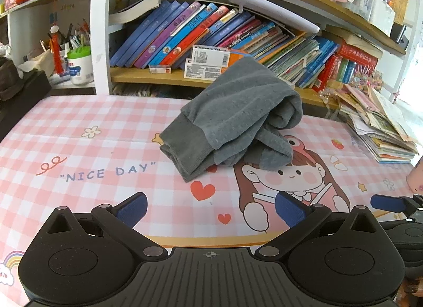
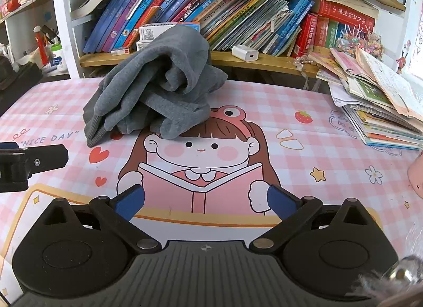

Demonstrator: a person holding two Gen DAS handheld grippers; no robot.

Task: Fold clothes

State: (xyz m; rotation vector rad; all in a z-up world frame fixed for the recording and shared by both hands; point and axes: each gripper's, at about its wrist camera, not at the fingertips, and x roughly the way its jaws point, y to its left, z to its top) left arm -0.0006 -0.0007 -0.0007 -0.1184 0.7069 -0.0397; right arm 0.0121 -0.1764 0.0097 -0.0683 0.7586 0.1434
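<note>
Our left gripper (image 1: pixel 211 209) and right gripper (image 2: pixel 206 201) hung released, well short of the crumpled grey garment (image 1: pixel 232 116); probably best pinching its ribbed cuff (image 1: pixel 185 148) first, spreading it flat

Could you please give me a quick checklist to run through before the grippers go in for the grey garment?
1. Left gripper open, nothing held: ok.
2. Right gripper open, nothing held: ok.
3. Grey garment spread flat for folding: not ok, bunched in a heap.
4. Ribbed cuff exposed to grab: ok.
5. Bare mat beside the garment: ok.
6. Garment apart from the stack of booklets: ok.
</note>
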